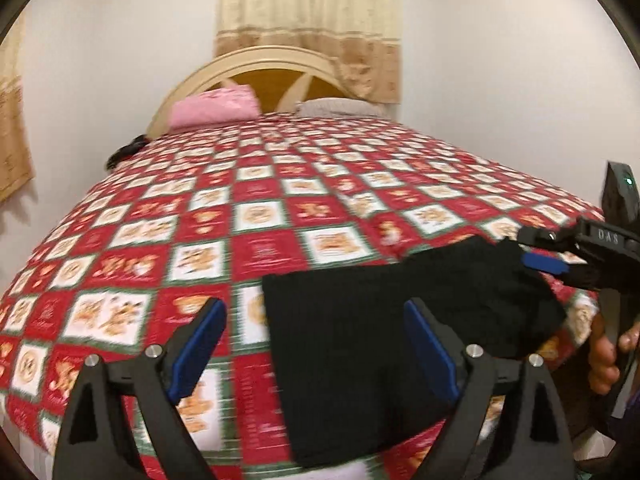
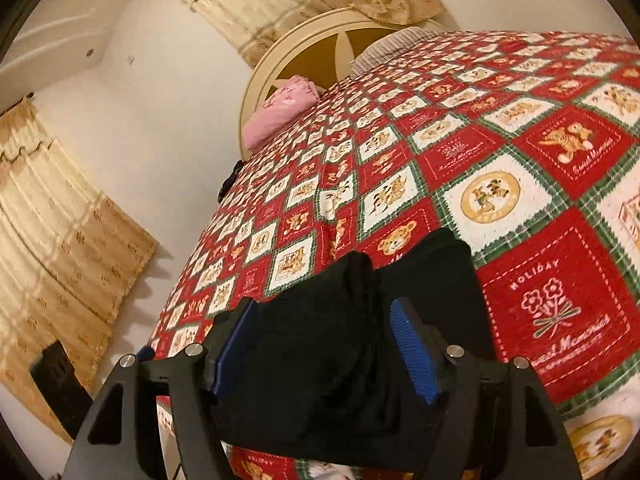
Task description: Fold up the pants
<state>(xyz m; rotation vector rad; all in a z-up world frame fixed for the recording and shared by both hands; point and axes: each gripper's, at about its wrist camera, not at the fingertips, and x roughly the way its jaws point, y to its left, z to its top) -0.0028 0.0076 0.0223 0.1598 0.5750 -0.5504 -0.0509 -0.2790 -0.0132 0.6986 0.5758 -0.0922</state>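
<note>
A: Count?
B: One pants (image 1: 360, 320), black, folded into a block on the bed (image 1: 256, 184), near the foot edge at 6 o'clock. Two grippers. Two pillows at the headboard (image 1: 264, 60), 12 o'clock: one pink (image 1: 214, 110), one grey (image 1: 340, 107). Two curtains (image 1: 312, 16), one behind the headboard, one on the side wall at 9 o'clock.
A: Left gripper (image 1: 316, 344)?
B: Jaws wide apart, nothing between the pads; only its right finger overlaps the pants' left edge. View is motion-blurred.
A: Right gripper (image 2: 328, 352)?
B: Jaws apart, straddling a raised bunch of the pants. Cannot tell if the pads touch the cloth; black on black.
A: Hidden or cut off?
B: Pants' near edge is covered by the fingers in the right view. From the left view the right gripper is at 3 o'clock, cropped by the frame, with a hand (image 1: 604, 356) partly showing on its handle. Dark thing (image 1: 124, 152) off the bed's left side, can't identify.
</note>
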